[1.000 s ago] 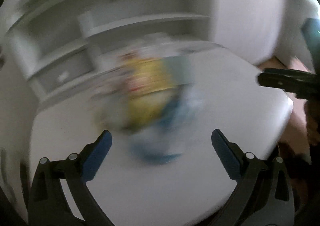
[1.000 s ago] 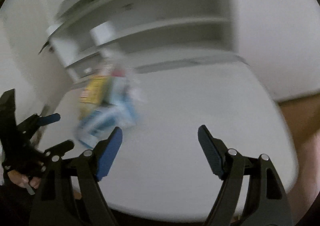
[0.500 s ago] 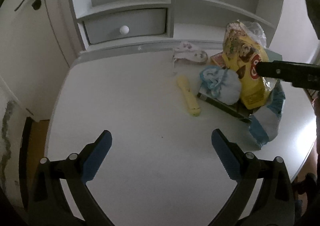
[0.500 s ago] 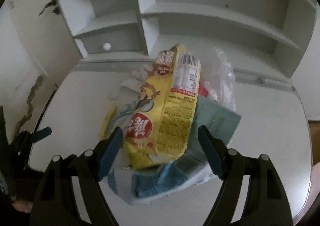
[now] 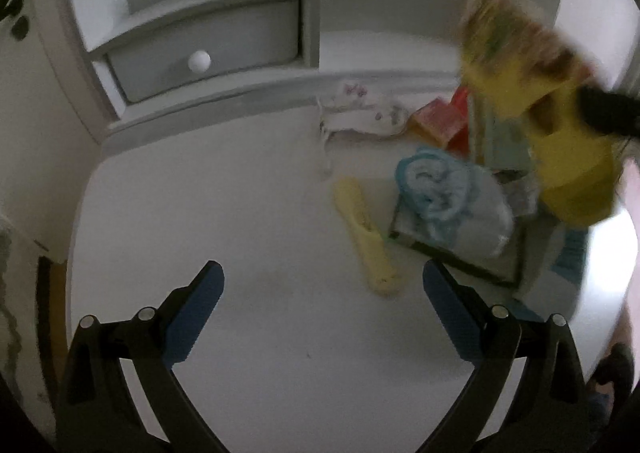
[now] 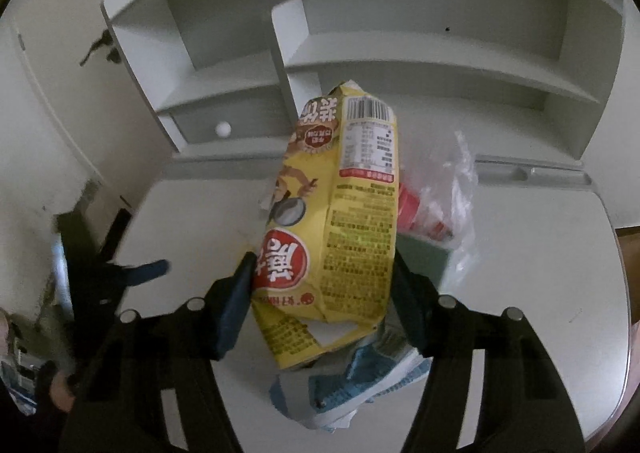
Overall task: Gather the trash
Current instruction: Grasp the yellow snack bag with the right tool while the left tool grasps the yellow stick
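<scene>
The crinkly yellow snack bag printed with red and white characters (image 6: 340,221) is sitting squarely between the fingers of your right gripper (image 6: 322,293), in the centre of the right wrist view. Its long axis is running up the frame, away from you along the fingers, with the barcode end at the top and the torn open end at the bottom. The two blue pads (image 6: 234,305) are pressing against its lower sides, so the jaws are holding the bag at a middling width. From the left wrist view the same bag (image 5: 560,157) is appearing blurred at the upper right, seemingly lifted above the heap.

Beneath and behind it, other litter is lying on the white rounded table (image 6: 540,273): a blue and white printed wrapper (image 6: 360,381) at the bottom centre, a clear crumpled plastic film (image 6: 460,189) over something red at the right.

Your left gripper (image 5: 320,293) is hovering at the bottom centre of its own view, jaws spread wide and gripping nothing. A pale yellow flat stick-shaped piece (image 5: 368,241) is lying just ahead of and beside its right finger, its length slanting from upper left to lower right, so that hand looks nearer for it. A knotted blue and grey plastic bag (image 5: 452,201) is resting just right of it.
</scene>
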Tool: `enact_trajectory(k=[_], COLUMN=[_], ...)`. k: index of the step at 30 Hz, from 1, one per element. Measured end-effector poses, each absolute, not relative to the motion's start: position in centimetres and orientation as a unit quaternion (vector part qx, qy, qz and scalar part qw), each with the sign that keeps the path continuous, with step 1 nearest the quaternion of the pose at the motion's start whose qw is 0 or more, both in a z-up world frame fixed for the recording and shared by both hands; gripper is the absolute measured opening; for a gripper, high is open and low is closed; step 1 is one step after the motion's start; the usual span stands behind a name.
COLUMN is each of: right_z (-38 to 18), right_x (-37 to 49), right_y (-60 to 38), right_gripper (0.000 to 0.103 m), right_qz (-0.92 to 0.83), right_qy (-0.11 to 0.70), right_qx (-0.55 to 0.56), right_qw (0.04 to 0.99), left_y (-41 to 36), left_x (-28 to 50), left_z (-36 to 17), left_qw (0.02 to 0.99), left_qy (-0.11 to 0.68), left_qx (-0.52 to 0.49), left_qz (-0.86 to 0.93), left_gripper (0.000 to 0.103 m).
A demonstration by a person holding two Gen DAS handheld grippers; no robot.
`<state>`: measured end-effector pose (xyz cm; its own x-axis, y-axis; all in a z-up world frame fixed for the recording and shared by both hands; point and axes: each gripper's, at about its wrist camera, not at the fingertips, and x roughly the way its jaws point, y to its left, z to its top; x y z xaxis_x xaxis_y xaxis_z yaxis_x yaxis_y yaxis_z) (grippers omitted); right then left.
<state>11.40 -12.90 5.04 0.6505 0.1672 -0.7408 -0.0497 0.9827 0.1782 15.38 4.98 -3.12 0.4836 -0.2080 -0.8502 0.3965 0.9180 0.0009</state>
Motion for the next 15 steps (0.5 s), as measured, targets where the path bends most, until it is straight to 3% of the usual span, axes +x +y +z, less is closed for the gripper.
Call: enact_trajectory(k=[7, 15], right_z=[7.5, 8.2], right_x=[8.6, 2.8], right_y=[-15.9, -22.5], right_gripper=[0.064, 0.064], right_qz=[0.032, 0.007], right_qy=[0.39, 0.39], right_qx=[0.078, 0.083], right_qw=[0.917, 0.917], left_y=[3.5, 4.3], left_x=[17.8, 20.2], left_z=[-4.1, -3.5], left_qw=[0.836, 0.797], left_qy=[0.5, 0.558], left_qx=[0.163, 0.124], left_qz=[-0.158, -0.194], left_gripper=[0.097, 0.096])
